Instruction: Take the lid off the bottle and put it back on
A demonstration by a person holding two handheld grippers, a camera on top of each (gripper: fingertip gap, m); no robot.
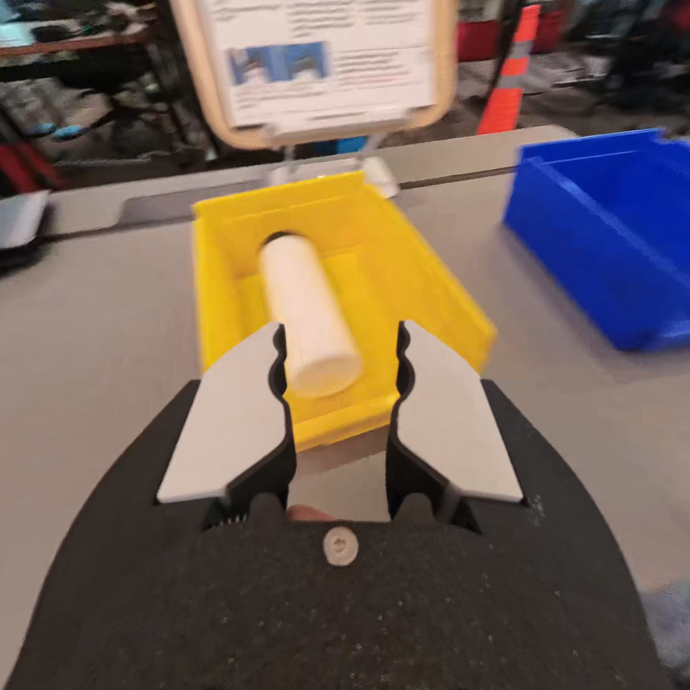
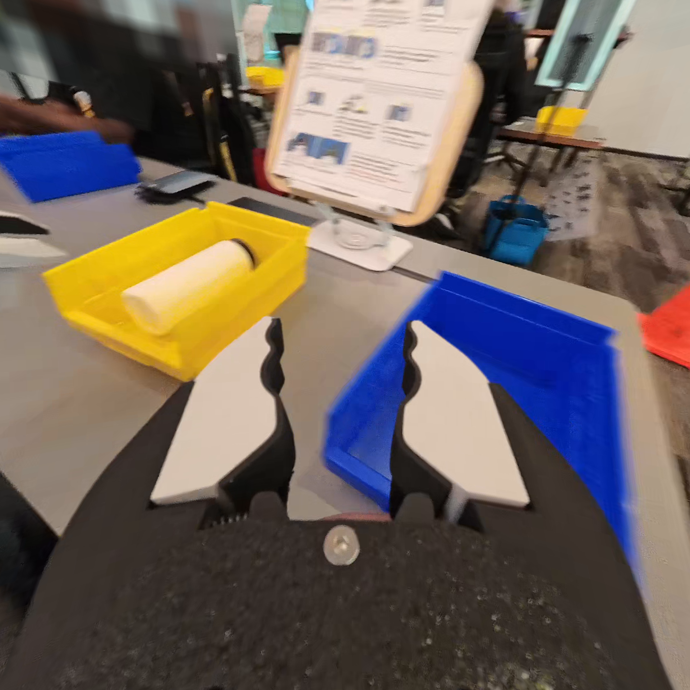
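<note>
Cream cylindrical bottle (image 1: 310,317): lying on side in yellow plastic bin (image 1: 429,283) on grey table (image 1: 93,336), black lid (image 1: 278,236) at far end. Left hand-held gripper (image 1: 339,328): jaws wide, empty, aligned above base. Right hand-held gripper (image 2: 341,325): wide, empty, over blue plastic bin (image 2: 522,336). Advice: straddle body squarely, clamp mid-barrel, avoid bin walls.

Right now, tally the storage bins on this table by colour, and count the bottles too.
Yellow bin: 1
Blue bins: 2
White bottle: 1, lying in the yellow bin
Total: 4
</note>
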